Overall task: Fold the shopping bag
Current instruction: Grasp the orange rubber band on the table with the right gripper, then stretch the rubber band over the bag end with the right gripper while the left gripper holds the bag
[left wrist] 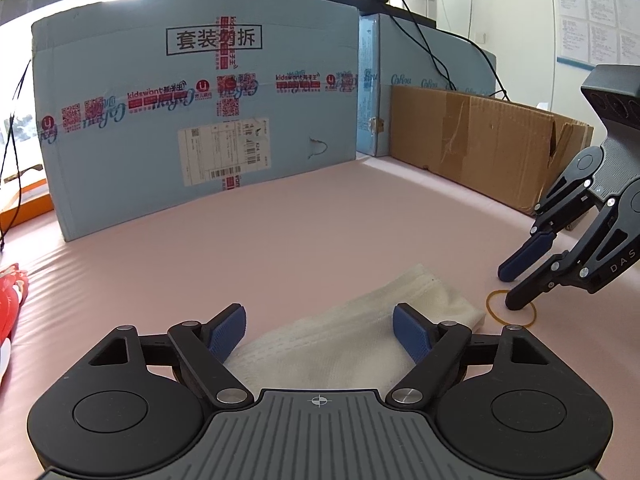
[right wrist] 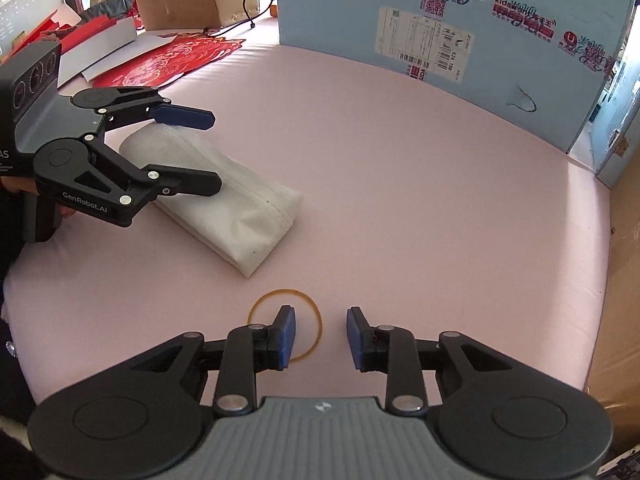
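Note:
The white shopping bag (left wrist: 352,336) (right wrist: 236,204) lies folded into a thick strip on the pink table cover. My left gripper (left wrist: 320,330) (right wrist: 214,152) is open, its fingers on either side of the bag's near end. A tan rubber band (left wrist: 512,308) (right wrist: 285,325) lies flat on the cover just beyond the bag's far end. My right gripper (right wrist: 321,338) (left wrist: 512,288) is open and empty; its left finger is lowered inside the band's loop, the right finger outside it.
A large light-blue carton (left wrist: 200,120) (right wrist: 460,40) stands at the back of the table. A brown cardboard box (left wrist: 480,140) stands to its right. Red paper items (right wrist: 168,60) (left wrist: 10,300) lie at the left edge. Cables hang behind the boxes.

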The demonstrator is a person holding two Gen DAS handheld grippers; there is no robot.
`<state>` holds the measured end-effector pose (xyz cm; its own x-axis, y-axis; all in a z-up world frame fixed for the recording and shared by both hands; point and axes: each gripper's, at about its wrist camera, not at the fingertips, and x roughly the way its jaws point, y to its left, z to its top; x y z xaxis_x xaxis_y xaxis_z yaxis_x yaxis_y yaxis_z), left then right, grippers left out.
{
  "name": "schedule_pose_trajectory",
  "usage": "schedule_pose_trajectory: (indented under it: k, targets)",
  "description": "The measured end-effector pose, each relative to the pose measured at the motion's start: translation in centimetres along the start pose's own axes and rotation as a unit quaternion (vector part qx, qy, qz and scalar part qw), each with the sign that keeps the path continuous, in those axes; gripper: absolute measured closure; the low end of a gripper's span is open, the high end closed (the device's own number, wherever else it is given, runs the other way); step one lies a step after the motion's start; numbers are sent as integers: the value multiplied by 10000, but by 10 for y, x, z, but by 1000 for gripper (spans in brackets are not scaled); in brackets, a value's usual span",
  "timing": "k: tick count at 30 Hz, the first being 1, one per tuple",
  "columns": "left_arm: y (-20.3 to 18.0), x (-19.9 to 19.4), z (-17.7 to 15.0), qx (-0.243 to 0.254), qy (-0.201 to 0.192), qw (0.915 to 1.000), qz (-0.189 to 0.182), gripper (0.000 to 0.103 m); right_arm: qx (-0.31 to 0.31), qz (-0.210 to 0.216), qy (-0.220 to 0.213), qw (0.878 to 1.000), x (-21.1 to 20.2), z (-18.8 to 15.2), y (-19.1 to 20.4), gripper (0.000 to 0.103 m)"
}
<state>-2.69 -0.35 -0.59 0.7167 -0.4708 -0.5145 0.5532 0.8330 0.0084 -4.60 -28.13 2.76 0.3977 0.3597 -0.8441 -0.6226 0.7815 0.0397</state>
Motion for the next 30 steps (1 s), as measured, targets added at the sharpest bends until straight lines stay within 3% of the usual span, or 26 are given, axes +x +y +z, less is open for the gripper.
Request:
schedule_pose_trajectory:
  k: [1,2,3,4,8,11,14,17,22,27,30]
  targets:
    - [0,0,0,6,-7,10000,-3,20,-41,2,-15,10000,0,0,1,76]
    - [-1,0,1,13,-15,10000,-6,20,-77,12,-28,10000,0,0,3,84]
    - [-1,-2,2,19,-69,10000,-32,20,-84,41,-42,9999,-1,1,5,98]
    - [-2,-3,2,26,-121,9999,-66,20,-46,91,-63,9999,-2,3,5,102]
    - [-8,-3,4,189,-115,9995,-211,20,487,476,-424,9968,-9,6,-1,102]
    - [-4,14,5,70,340,9994,-47,17,1305,687,-526,9877,-10,7,-18,102]
    - [7,18,6,-217,444,9987,-106,14,2419,1227,-634,9604,-4,-6,-40,102]
    - [17,20,4,-461,468,9978,-82,14,3504,1732,-758,9173,6,-22,-58,102]
    - [17,20,3,-481,464,9977,-55,13,4301,2035,-695,8768,28,-34,-68,102]
    - [16,16,4,-478,381,9981,-54,14,4114,2067,-649,8853,32,-27,-59,102]
    - [9,6,7,-317,28,9995,-30,14,4070,2016,-648,8886,31,-25,-57,102]
